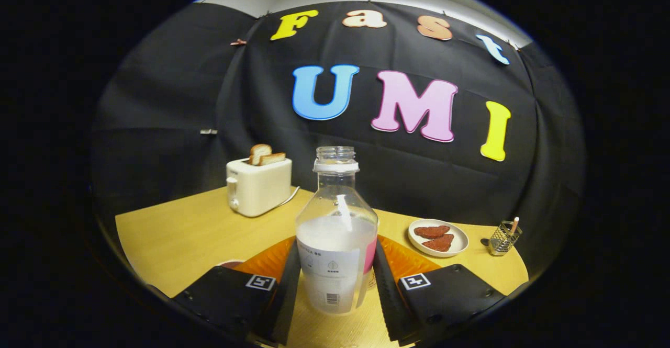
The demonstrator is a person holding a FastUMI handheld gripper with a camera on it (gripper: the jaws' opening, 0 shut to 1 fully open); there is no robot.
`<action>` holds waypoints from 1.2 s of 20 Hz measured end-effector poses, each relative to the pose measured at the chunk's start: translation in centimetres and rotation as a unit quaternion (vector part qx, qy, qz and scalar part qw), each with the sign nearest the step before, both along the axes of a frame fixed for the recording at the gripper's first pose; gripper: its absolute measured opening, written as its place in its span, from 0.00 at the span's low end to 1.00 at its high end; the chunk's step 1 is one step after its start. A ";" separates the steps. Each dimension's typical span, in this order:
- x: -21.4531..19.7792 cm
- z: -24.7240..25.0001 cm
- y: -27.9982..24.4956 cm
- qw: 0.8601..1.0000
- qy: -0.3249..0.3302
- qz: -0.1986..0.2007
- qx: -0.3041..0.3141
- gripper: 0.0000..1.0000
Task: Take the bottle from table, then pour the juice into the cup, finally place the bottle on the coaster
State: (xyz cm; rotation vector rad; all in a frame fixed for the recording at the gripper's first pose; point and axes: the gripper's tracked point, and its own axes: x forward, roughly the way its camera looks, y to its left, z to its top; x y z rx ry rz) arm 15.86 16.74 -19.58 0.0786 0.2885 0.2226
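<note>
A clear, uncapped plastic bottle (335, 233) stands upright between my fingers, about half full of pale, cloudy juice, with a white label on its lower half. My gripper (336, 256) is shut on the bottle, the left finger (285, 290) and the right finger (387, 285) pressing on its sides. An orange ribbed coaster (413, 259) lies flat on the table just behind the bottle and shows on both sides of it. A small reddish rim (230, 263), perhaps the cup, peeks out beyond the left finger; the rest of it is hidden.
The wooden table (178, 238) holds a white toaster (259, 186) with toast slices at the back left. To the right are a white plate (438, 237) with two reddish pieces and a small wire holder (503, 238) near the table's right edge.
</note>
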 end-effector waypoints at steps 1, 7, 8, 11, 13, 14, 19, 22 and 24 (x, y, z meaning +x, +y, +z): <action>0.9 -0.3 -0.6 1.000 -0.001 -0.013 0.003 0.71; 5.5 -3.7 -2.5 0.998 0.004 -0.058 0.025 0.71; 6.0 -4.1 -2.5 0.998 0.004 -0.061 0.028 0.72; 7.3 -5.5 -2.7 0.997 0.002 -0.068 0.036 0.72; 7.9 -6.6 -2.9 0.996 0.007 -0.075 0.042 0.73; 8.1 -7.1 -3.1 0.996 0.007 -0.079 0.039 0.73; 8.6 -9.2 -2.7 0.997 0.014 -0.072 0.035 0.73; 8.5 -9.9 -2.1 0.996 0.016 -0.075 0.045 0.73; 8.8 -9.7 -2.4 0.996 0.020 -0.074 0.051 0.73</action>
